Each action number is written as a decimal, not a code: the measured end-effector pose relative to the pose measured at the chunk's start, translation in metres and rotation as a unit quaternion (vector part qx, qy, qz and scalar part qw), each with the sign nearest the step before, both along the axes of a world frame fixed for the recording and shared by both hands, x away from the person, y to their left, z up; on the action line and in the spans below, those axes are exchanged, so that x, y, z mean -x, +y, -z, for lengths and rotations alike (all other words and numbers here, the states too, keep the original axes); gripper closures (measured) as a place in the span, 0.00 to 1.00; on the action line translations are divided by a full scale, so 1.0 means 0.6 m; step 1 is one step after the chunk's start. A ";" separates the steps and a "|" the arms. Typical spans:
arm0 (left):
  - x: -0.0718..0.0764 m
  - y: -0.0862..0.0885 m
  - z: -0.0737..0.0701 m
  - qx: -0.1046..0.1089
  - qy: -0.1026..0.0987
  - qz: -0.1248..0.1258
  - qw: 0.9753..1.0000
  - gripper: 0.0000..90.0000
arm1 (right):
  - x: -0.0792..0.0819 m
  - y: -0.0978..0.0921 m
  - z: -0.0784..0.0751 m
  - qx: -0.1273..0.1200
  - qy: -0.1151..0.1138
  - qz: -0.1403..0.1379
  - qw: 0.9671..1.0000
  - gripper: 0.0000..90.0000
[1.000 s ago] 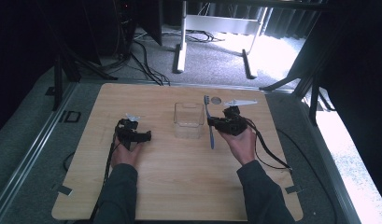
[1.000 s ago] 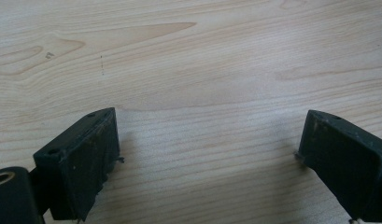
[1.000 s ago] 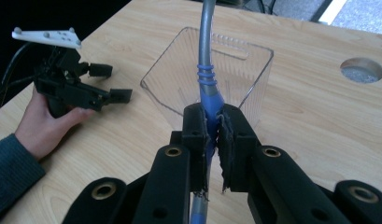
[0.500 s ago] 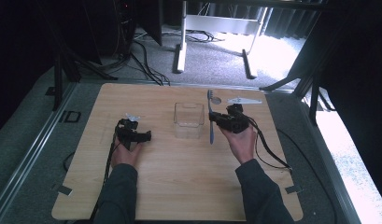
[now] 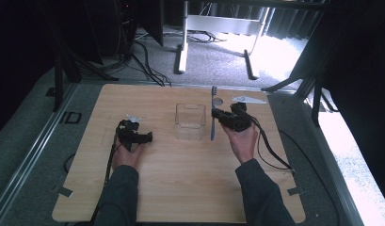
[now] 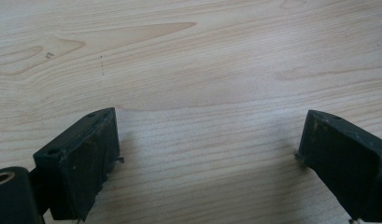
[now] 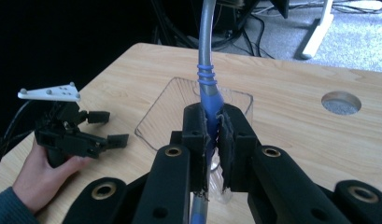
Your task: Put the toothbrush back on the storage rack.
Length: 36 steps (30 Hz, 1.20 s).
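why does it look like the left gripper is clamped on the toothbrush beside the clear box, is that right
Not quite: the right gripper is clamped on the toothbrush beside the clear box, as the right gripper view shows. The left gripper is open over bare table.

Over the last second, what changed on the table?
The right tongs, shut on the toothbrush, carried it slightly toward the table's far edge, beside the clear container. The left tongs stayed open, resting on the table; the container did not move.
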State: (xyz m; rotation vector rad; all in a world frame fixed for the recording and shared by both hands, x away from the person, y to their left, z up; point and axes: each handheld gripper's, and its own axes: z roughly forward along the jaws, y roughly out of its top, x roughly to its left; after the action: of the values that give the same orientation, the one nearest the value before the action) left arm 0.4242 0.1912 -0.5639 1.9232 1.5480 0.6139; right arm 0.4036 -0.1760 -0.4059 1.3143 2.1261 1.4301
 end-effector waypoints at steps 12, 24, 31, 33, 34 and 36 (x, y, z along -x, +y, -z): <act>0.000 0.000 0.000 0.000 0.000 0.000 1.000 0.06 | -0.007 0.006 -0.003 -0.011 -0.015 0.005 1.000 0.91; 0.000 0.000 0.000 0.000 0.000 0.001 1.000 0.06 | -0.014 0.009 -0.004 -0.030 -0.029 0.015 0.999 0.91; 0.000 0.000 0.000 0.000 0.000 0.000 1.000 0.06 | -0.021 0.011 -0.003 -0.029 -0.037 0.020 0.999 0.91; 0.000 0.000 0.000 0.000 0.000 0.000 1.000 0.06 | -0.022 0.012 -0.003 -0.028 -0.039 0.021 0.999 0.91; 0.000 0.000 0.000 0.000 0.000 0.000 1.000 0.06 | -0.022 0.012 -0.003 -0.028 -0.041 0.022 0.999 0.91; 0.000 0.000 0.000 0.000 0.000 0.000 1.000 0.06 | -0.024 0.012 -0.002 -0.029 -0.044 0.022 0.998 0.91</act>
State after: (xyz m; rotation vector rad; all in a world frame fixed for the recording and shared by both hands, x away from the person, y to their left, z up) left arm 0.4242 0.1913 -0.5639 1.9231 1.5469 0.6142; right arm 0.4183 -0.1688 -0.4045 1.2858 2.0011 1.5124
